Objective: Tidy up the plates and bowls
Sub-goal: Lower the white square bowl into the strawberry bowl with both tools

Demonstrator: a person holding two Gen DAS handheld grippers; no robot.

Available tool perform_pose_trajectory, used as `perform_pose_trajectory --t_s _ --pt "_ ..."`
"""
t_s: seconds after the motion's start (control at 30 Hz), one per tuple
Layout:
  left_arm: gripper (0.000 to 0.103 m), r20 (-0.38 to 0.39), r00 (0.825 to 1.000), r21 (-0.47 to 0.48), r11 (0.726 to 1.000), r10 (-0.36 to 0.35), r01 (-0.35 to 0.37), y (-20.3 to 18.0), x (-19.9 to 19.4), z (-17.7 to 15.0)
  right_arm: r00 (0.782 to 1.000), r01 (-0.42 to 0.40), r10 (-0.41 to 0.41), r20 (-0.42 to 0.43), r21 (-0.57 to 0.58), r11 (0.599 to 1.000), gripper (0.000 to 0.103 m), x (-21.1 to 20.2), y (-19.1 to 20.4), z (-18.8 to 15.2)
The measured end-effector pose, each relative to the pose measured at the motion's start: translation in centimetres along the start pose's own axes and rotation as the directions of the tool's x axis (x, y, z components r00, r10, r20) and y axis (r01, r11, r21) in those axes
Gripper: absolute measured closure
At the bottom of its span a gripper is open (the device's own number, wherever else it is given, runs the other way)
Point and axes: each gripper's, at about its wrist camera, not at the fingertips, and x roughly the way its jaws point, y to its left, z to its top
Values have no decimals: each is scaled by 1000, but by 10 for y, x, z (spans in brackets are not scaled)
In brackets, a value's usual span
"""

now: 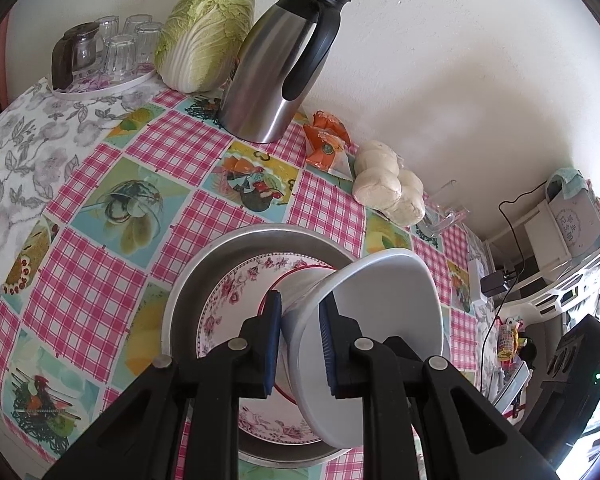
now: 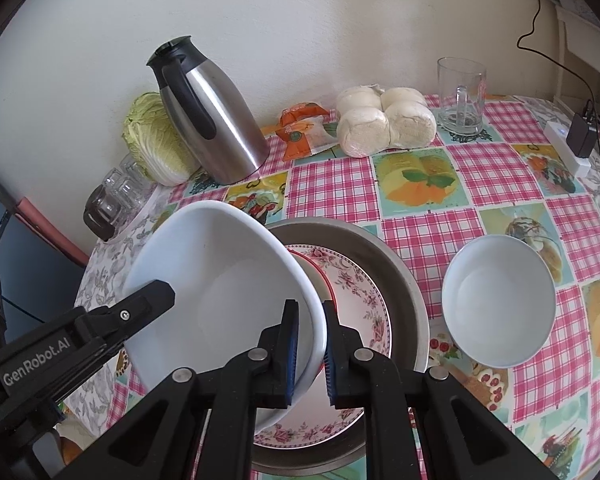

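In the left wrist view, the left gripper points down toward the table. Its two blue pads are squeezed on the rim of a big white bowl. The bowl is tipped up on its side, above a flowery plate. The plate lies inside a wide metal pan. Farther back by the wall stand a silver jug, a cabbage and some drinking glasses on a tray. A bag of white buns lies to the right.

In the right wrist view, the right gripper also points down. Its pads pinch the other edge of the same white bowl, which leans over the flowery plate and the metal pan. The left gripper's black finger shows at the bowl's left edge. A smaller white bowl sits alone on the checked cloth, just right of the pan. A glass mug stands behind, beside the buns.
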Motion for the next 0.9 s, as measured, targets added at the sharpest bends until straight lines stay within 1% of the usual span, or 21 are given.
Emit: perform_pose_trajectory --t_s 0.17,0.3,0.37,0.47,0.53,0.67,0.73,0.83,0.87,0.9 --pt "85 -14 1000 -21 1000 -9 9 5 5 1 1000 7 -7 -5 22 1000 87 5 -1 0" --pt "85 -45 999 -35 999 6 -7 10 16 1 1000 8 -8 -1 16 1000 76 10 1 -1" --pt "85 -60 998 -43 999 15 -18 13 21 1 1000 9 -9 2 9 1000 74 11 3 -1" --pt "85 -75 997 -56 998 8 -12 16 26 0 1000 18 -18 14 -2 1000 71 12 6 -2" --pt "85 -73 997 -54 998 8 -12 16 27 0 1000 26 -26 17 -10 1000 70 13 8 -2" --pt "85 -72 997 -49 999 14 -18 15 27 0 1000 19 -19 19 -16 1000 64 13 8 -2" --pt "85 -72 997 -53 998 12 -16 16 27 1 1000 14 -14 18 -23 1000 60 14 10 -2" --pt "85 -76 997 -70 998 -4 -1 19 27 1 1000 20 -20 19 -31 999 57 14 11 -3" --pt "85 -80 997 -77 997 -17 11 20 27 1 1000 20 -20 15 -33 999 54 14 11 -2" --pt "85 -79 997 -82 996 -23 17 21 26 1 1000 22 -21 13 -31 999 53 14 10 -2"
